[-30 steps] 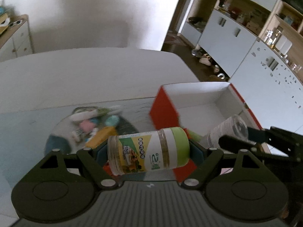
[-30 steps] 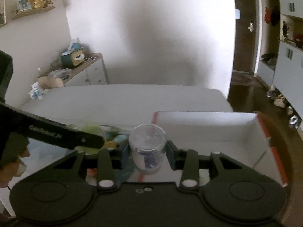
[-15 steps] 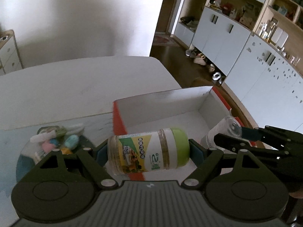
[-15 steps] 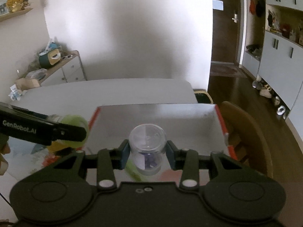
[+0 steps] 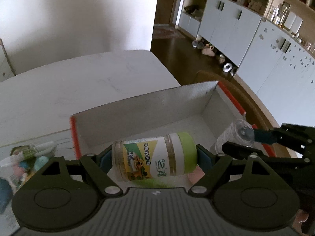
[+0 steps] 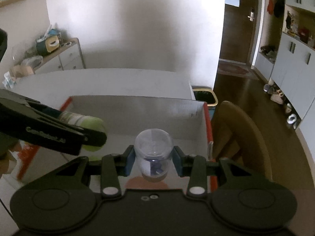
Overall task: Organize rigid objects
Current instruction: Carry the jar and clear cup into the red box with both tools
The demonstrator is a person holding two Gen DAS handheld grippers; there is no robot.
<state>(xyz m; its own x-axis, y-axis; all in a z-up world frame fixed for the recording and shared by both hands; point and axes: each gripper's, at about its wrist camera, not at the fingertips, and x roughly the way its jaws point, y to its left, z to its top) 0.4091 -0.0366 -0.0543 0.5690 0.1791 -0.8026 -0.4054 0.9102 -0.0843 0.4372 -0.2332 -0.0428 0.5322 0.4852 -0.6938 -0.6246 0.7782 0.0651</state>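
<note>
My left gripper (image 5: 153, 158) is shut on a green-lidded jar (image 5: 151, 157) held sideways above the near part of a white box with red edges (image 5: 137, 106). My right gripper (image 6: 153, 160) is shut on a clear plastic bottle (image 6: 153, 151), held over the box's right side (image 6: 206, 122). The bottle also shows in the left wrist view (image 5: 234, 135), just right of the jar. The left gripper and the jar's green lid (image 6: 94, 127) show at the left of the right wrist view.
A pile of small colourful items (image 5: 29, 157) lies on the white table (image 5: 78, 82) left of the box. A wooden chair (image 6: 240, 137) stands right of the box. A bin (image 6: 204, 96) sits beyond the table corner. Cabinets (image 5: 256, 39) line the right wall.
Both grippers have moved right, from over the pile of small items to above the box, each still holding its object.
</note>
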